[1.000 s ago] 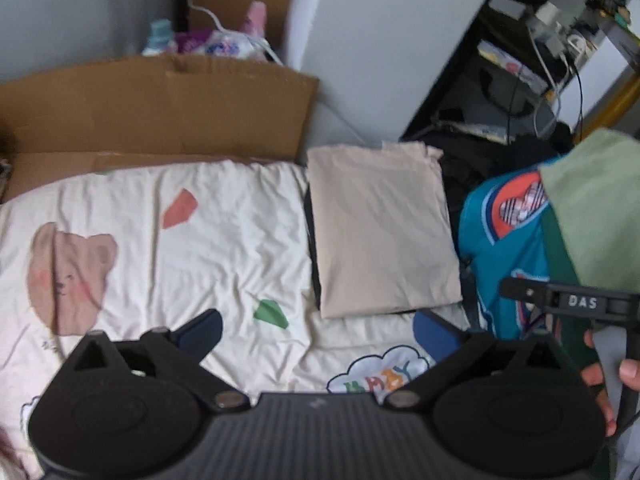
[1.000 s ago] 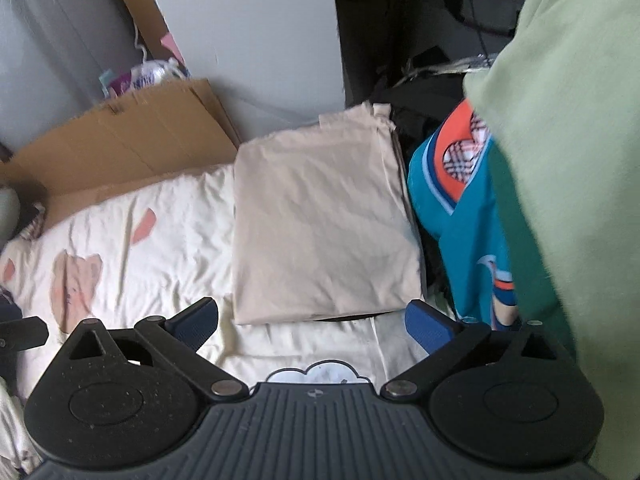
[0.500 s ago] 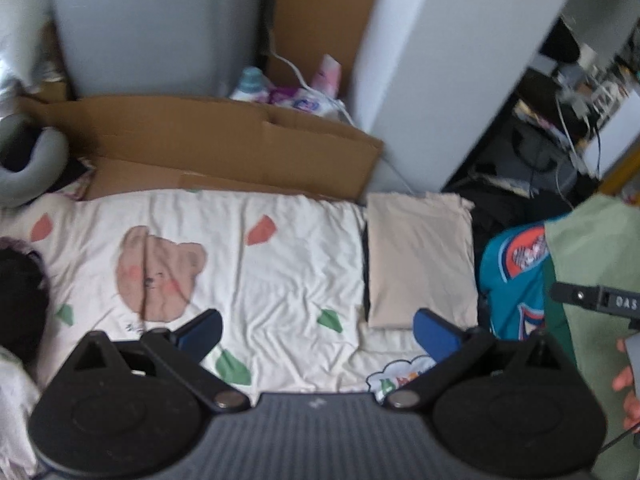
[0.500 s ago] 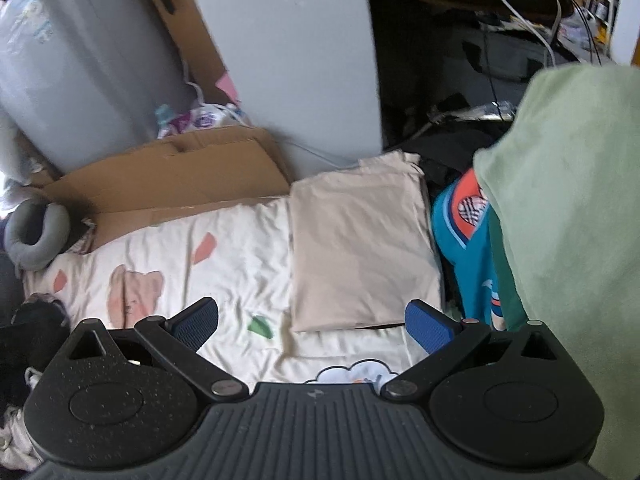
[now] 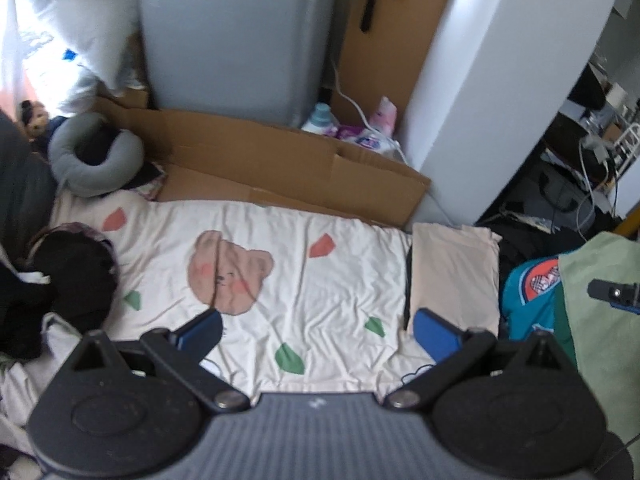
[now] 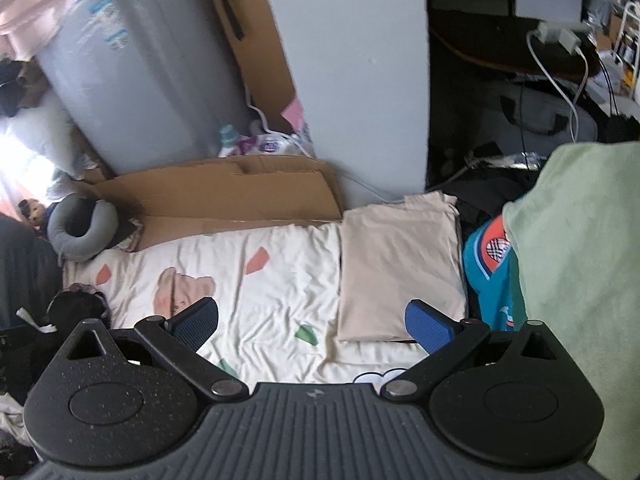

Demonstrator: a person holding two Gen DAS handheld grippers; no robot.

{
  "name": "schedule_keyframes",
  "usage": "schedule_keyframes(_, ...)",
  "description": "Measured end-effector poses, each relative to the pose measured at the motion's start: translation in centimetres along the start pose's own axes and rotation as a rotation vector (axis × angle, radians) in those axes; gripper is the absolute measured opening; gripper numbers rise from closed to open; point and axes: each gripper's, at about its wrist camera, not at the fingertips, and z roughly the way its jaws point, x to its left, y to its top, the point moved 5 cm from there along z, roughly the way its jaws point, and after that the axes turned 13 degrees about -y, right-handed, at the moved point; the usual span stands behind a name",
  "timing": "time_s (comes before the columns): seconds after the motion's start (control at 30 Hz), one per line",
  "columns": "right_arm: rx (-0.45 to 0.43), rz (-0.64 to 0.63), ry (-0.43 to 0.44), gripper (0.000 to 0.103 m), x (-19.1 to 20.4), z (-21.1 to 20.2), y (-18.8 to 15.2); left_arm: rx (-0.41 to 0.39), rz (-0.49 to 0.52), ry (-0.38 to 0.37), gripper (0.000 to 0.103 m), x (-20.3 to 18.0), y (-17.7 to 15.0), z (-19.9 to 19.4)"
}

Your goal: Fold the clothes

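You are holding both tools high over the bed with nothing between their blue pads: the left gripper (image 5: 316, 330) is splayed wide, and the right gripper (image 6: 312, 324) is released just as wide. Below them the bear-print sheet (image 5: 280, 288) is lying bare and wrinkled. Beyond the right pad, a beige garment (image 6: 400, 272) is resting as a neat folded rectangle at the sheet's right edge, its long axis running away from you toward the white wall panel (image 6: 360, 72); it already lies as folding would leave it. To its right, a teal jersey (image 6: 486, 276) is lying crumpled, and a pale green cloth (image 6: 580, 280) is hanging close beside the right tool, so your right hand is sitting nearer to both. On the far left a dark heap of clothes (image 5: 68, 280) is lying by the grey neck pillow (image 5: 96, 156), nearer your left hand. Whether the next piece comes from left or right, these views are not settling. The left view alone is showing part of the other tool (image 5: 612, 294) against the green cloth; the right view alone is showing the cables (image 6: 568, 92) and clutter behind it.
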Motion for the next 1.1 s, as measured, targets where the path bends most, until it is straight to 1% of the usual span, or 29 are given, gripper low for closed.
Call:
schedule_keyframes(0.1,-0.013,-0.013,0.012,0.103,1.0,-1.6,-0.2,-0.015,0.007,0.004,0.102,0.4,-0.3,-2.3)
schedule_keyframes(0.3,-0.036,-0.059,0.025,0.103,3.0,-4.3,-1.0,-0.054,0.023,0.036,0.103,1.0,-0.7,-6.8)
schedule_keyframes(0.47,-0.041,-0.083,0.028,0.103,3.6,-5.2,-2.1,-0.091,0.024,0.062,0.103,1.5,-2.0,-9.1)
schedule_keyframes(0.53,-0.034,-0.096,0.033,0.103,3.9,-5.3,-2.7,-0.095,0.023,0.066,0.103,1.7,-3.0,-9.4)
schedule_keyframes(0.6,-0.029,-0.111,0.031,0.103,4.3,-5.3,-3.3,-0.113,0.019,0.086,0.103,1.8,-4.0,-9.8)
schedule_keyframes(0.7,-0.033,-0.133,0.021,0.103,4.8,-5.4,-3.9,-0.136,-0.01,0.103,0.103,2.1,-5.3,-10.2)
schedule_keyframes(0.83,-0.042,-0.162,0.002,0.103,5.7,-5.2,-4.8,-0.15,-0.03,0.145,0.103,3.1,-6.6,-10.2)
schedule_keyframes(1.0,-0.022,-0.196,0.002,0.103,7.3,-4.2,-6.8,-0.15,-0.099,0.165,0.103,4.5,-8.5,-8.9)
schedule_keyframes(1.1,-0.003,-0.223,0.007,0.103,8.6,-3.8,-8.0,-0.148,-0.13,0.196,0.103,5.3,-9.8,-7.9)
